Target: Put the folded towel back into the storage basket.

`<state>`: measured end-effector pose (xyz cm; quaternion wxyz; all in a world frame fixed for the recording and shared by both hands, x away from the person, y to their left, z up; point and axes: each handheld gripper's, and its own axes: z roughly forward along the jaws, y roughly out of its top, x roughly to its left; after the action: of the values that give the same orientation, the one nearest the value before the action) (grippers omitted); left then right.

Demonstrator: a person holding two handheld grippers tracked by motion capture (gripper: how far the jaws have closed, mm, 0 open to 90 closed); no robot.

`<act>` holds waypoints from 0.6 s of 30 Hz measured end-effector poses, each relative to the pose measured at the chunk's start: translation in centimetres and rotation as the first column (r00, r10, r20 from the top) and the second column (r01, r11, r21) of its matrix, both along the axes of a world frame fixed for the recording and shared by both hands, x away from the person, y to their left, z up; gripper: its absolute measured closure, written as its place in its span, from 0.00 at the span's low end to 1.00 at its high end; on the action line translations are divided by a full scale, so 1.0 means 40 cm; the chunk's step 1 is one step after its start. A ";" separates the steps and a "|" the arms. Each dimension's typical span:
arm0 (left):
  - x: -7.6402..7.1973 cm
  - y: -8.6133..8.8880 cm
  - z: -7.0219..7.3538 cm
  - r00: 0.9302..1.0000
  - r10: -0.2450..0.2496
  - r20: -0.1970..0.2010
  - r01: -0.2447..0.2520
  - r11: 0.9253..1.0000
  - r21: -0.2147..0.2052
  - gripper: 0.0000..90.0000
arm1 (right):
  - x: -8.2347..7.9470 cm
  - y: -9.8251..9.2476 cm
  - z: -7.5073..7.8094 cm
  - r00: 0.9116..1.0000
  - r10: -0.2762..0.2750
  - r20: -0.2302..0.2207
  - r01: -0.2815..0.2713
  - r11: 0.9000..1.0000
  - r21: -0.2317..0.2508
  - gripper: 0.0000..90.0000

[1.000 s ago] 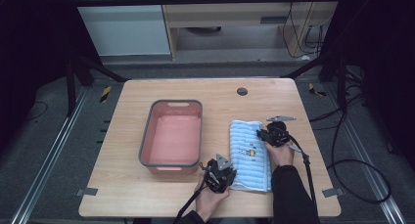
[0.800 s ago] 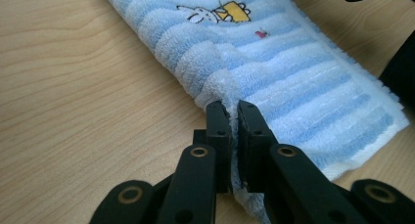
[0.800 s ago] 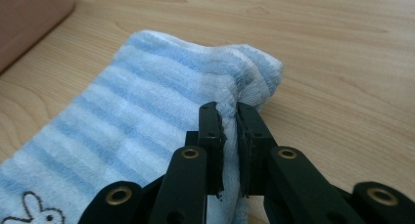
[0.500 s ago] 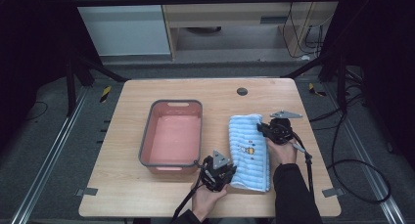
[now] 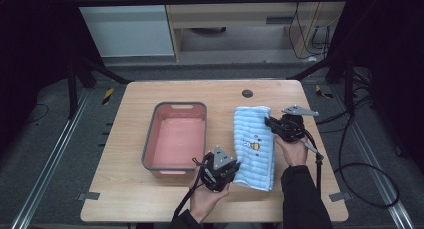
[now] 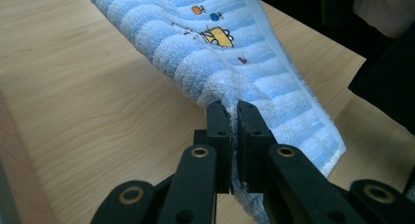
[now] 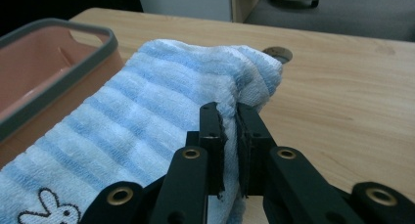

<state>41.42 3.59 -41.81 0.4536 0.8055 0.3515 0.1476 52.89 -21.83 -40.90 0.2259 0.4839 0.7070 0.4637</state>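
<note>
Wooden surface (image 5: 130,189) at centre frame, dark floor around it. Right of a pink tub (image 5: 176,139) lies a blue striped towel (image 5: 252,149). At lower centre, the left tool (image 5: 235,170) has its jaws pressed together, pinching the towel's near corner. At right, the right tool (image 5: 267,122) pinches its far edge.

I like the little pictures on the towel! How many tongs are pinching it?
2. The left tongs pinch the blue striped towel at its near edge; the right tongs pinch its far end, beside the pink tub.
</note>
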 end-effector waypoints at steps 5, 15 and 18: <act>-0.001 0.013 0.031 1.000 -0.002 0.017 0.003 1.000 -0.020 0.95 | -0.004 0.013 0.036 1.000 0.003 0.028 -0.003 1.000 0.005 0.92; 0.005 0.043 0.081 0.999 0.003 0.034 -0.002 0.999 -0.040 0.95 | -0.007 0.041 0.107 0.998 0.004 0.067 -0.004 1.000 -0.002 0.92; 0.006 0.048 0.094 0.999 0.005 0.038 -0.003 0.999 -0.045 0.95 | -0.005 0.049 0.124 0.997 0.005 0.076 -0.005 1.000 -0.004 0.92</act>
<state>41.64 5.51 -38.03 0.4779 0.7915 0.3475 0.1562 52.69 -19.87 -35.93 0.2522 0.4637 0.7000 0.4810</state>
